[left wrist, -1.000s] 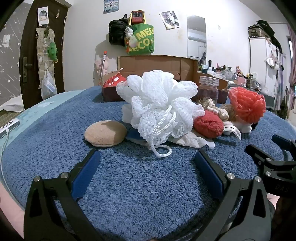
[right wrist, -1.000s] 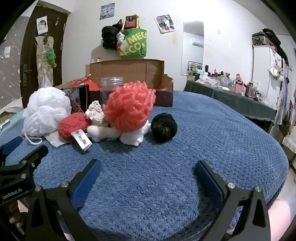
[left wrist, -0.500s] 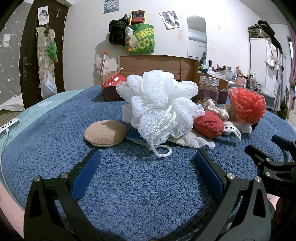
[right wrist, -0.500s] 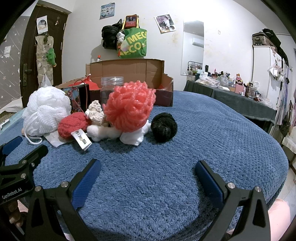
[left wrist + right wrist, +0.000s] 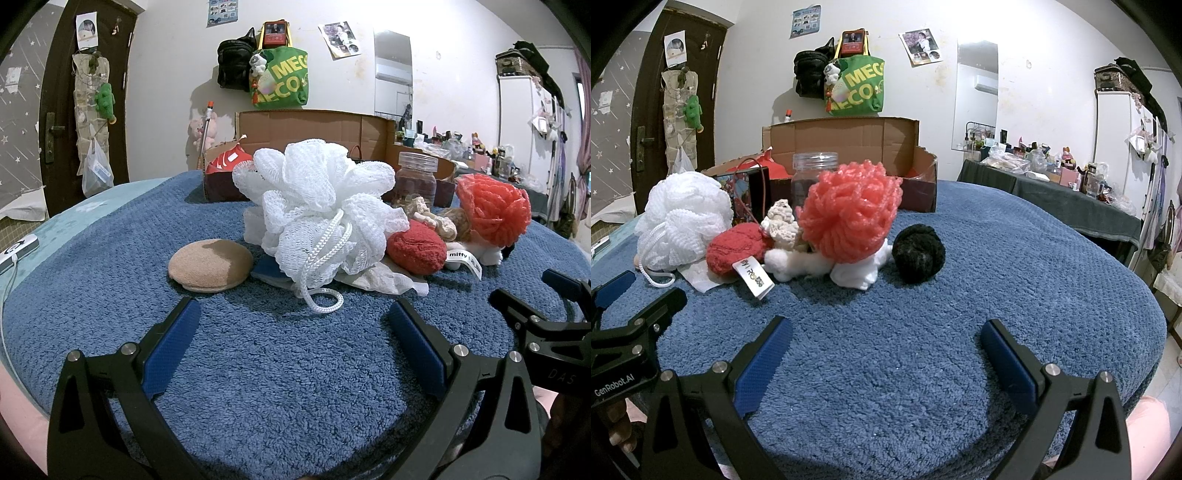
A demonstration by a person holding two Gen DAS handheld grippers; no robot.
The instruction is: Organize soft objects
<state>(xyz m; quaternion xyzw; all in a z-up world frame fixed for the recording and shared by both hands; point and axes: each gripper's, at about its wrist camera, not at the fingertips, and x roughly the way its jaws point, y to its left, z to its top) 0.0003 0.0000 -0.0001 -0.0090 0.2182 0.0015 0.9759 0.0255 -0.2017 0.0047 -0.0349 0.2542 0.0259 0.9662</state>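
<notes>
A pile of soft objects lies on the blue towel-covered bed (image 5: 110,266). A white mesh bath pouf (image 5: 317,210) sits straight ahead of my left gripper (image 5: 291,317), which is open and empty. A tan round pad (image 5: 210,264) lies left of it, a red knit ball (image 5: 415,247) and a coral pouf (image 5: 493,210) to the right. In the right wrist view the coral pouf (image 5: 853,212) rests on a white plush toy (image 5: 820,264), with a black yarn ball (image 5: 918,253) beside it. My right gripper (image 5: 886,332) is open and empty, short of them.
An open cardboard box (image 5: 849,147) stands behind the pile, with a clear plastic jar (image 5: 814,173) in front of it. A cluttered dark table (image 5: 1052,184) is at the right. A white device with a cable (image 5: 14,251) lies at the bed's left edge.
</notes>
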